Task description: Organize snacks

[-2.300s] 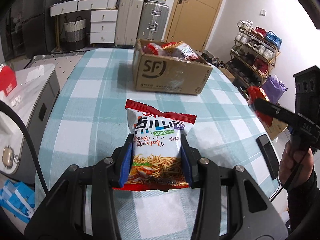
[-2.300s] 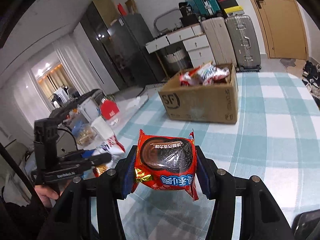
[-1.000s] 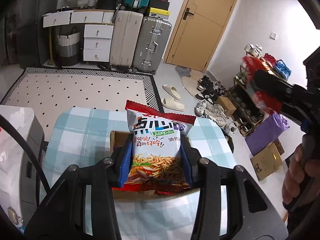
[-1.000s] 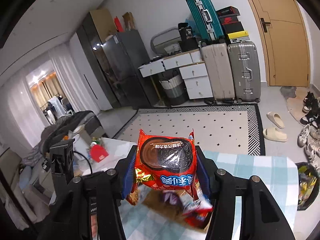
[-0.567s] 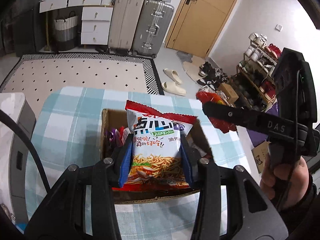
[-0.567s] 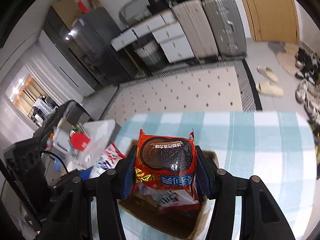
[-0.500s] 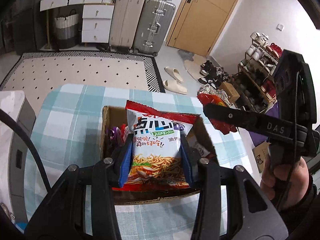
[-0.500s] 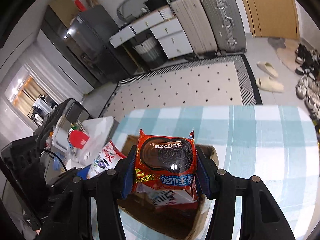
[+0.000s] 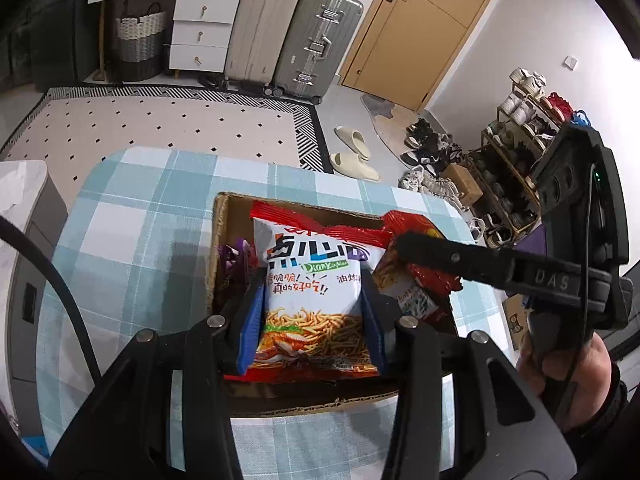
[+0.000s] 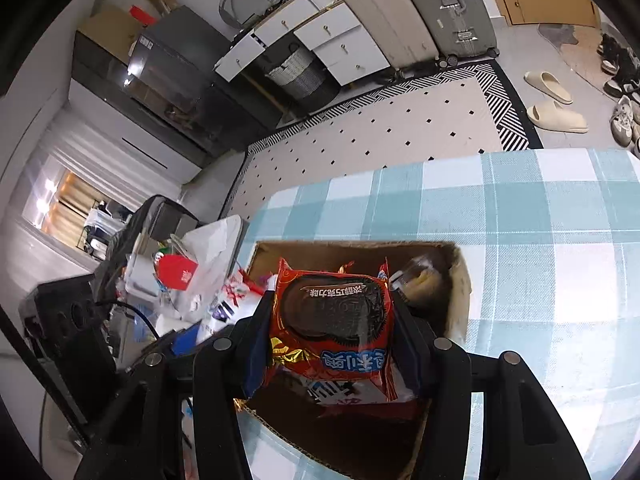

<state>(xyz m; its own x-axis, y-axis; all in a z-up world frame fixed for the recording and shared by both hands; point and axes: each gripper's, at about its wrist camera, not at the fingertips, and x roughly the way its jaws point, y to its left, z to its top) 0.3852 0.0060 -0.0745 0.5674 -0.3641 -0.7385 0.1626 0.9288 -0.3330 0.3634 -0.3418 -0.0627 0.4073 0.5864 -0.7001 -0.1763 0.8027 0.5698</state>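
Observation:
My left gripper (image 9: 312,312) is shut on a white and red noodle-snack bag (image 9: 314,280) and holds it over the open cardboard box (image 9: 218,248) on the checked table. My right gripper (image 10: 332,332) is shut on a red chocolate-cookie packet (image 10: 332,320), also over the box (image 10: 460,280). The right gripper's arm (image 9: 500,268) crosses the box's right side in the left wrist view. Other snack packets (image 9: 416,300) lie inside the box.
The blue checked tablecloth (image 9: 132,220) surrounds the box. A cluttered side table (image 10: 172,280) stands left of the table. Suitcases (image 9: 316,36), drawers and a shoe rack (image 9: 520,140) line the room beyond the table's far edge.
Both grippers have come from the near part of the table to above the box, tilted down, each still holding its snack. In the last half second they sank a little closer to the box.

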